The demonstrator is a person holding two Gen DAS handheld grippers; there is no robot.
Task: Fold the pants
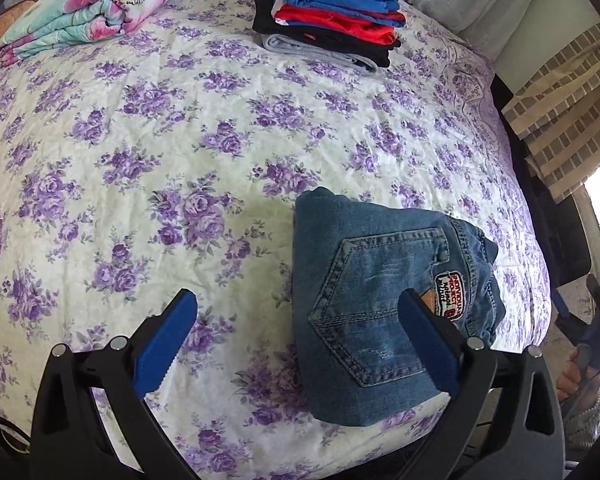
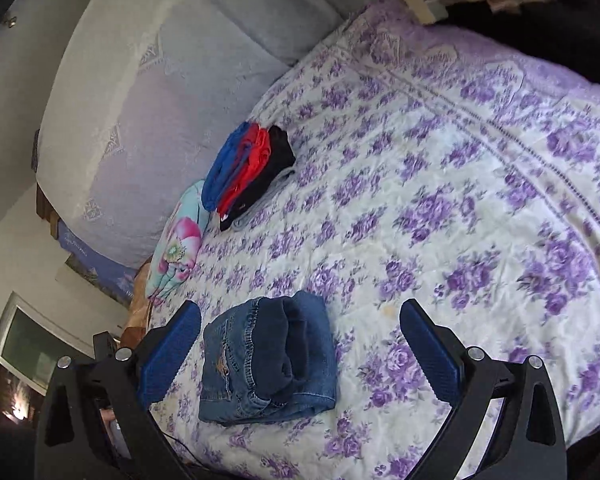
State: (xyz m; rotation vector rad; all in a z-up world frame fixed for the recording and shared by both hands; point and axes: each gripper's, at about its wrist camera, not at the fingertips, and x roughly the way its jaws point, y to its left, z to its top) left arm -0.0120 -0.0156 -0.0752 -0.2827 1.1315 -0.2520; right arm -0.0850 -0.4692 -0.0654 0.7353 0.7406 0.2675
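A small pair of blue jeans (image 1: pixel 376 300) lies folded into a compact bundle on the flowered bedspread (image 1: pixel 180 140), back pocket and a sewn patch facing up. My left gripper (image 1: pixel 296 340) hovers open just in front of it, its right finger over the pocket, nothing held. In the right wrist view the same folded jeans (image 2: pixel 268 364) lie between and just beyond the blue fingers of my right gripper (image 2: pixel 300 344), which is open and empty above the bedspread (image 2: pixel 440 200). The right gripper and the hand holding it (image 1: pixel 580 344) show at the bed's right edge.
A stack of folded clothes (image 1: pixel 328 20), blue, red, black and grey, sits at the far side of the bed. A folded floral blanket (image 1: pixel 96 4) lies at the far left. Pale pillows (image 2: pixel 160 100) line the headboard. A brick-pattern curtain (image 1: pixel 560 112) hangs right of the bed.
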